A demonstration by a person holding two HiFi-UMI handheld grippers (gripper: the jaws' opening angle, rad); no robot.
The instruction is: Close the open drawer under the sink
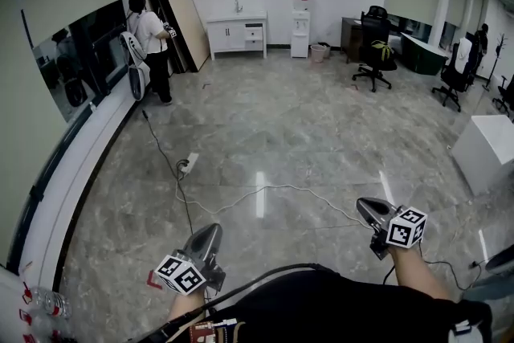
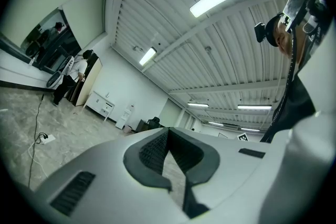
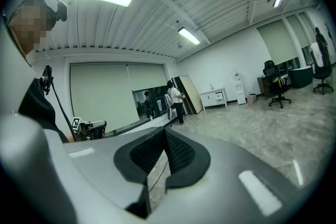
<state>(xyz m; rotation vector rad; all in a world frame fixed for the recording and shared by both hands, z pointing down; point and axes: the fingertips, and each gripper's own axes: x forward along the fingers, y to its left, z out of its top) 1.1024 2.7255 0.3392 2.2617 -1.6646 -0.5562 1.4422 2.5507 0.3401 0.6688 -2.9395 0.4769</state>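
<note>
The drawer [image 1: 254, 34] sits in the right half of the white sink cabinet [image 1: 229, 36] against the far wall. It is too small in the head view to tell how far out it stands. Its front runs along the wall, so closing it should mean a push straight toward the wall. Just right of the sink cabinet stands a water dispenser [image 1: 299, 22], and to its left, near a leaning panel [image 1: 186, 8], a person [image 1: 150, 44] faces away. A wide stretch of marble floor [image 1: 305, 132], crossed by a loose cable [image 1: 241, 193], lies between the sink cabinet and both hands. The left gripper [image 1: 212, 230] is well apart from the sink cabinet but almost in line with it, and its fingers [image 2: 151, 150] are pressed together at the tips with nothing between them. The right gripper [image 1: 361, 206] is just as far off and further to the right of the sink cabinet, also closed and empty. Both point roughly ahead toward the far wall. By this reading the task is at the approach. The floor has to be crossed first, and neither hand is clearly nearer, though the left lines up slightly better with the drawer.
</note>
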